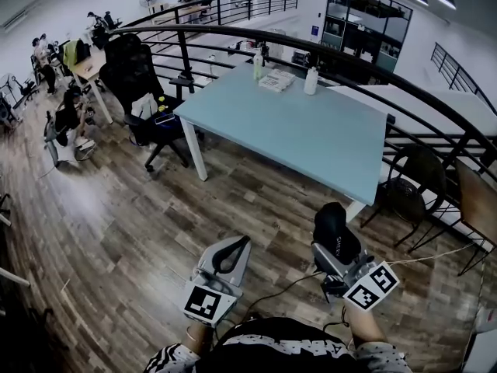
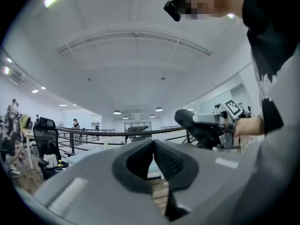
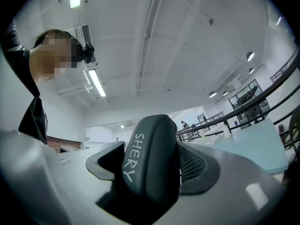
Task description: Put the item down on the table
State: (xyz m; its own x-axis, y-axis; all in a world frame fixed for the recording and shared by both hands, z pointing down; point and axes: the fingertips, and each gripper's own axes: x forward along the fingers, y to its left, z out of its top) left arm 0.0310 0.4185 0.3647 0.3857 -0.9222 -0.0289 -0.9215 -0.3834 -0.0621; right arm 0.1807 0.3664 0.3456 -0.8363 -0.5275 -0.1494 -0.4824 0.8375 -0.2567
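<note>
The right gripper [image 1: 335,241] squeezes a dark item [image 3: 150,158] (maybe a case) to carry it to the counter [image 1: 311,134] up top; left gripper [image 1: 233,249] fingers [image 2: 169,161] touch, empty.

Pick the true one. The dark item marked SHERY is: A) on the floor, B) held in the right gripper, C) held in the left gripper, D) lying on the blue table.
B: the right gripper's jaws are shut on the dark item, which is not yet on the blue table.
</note>
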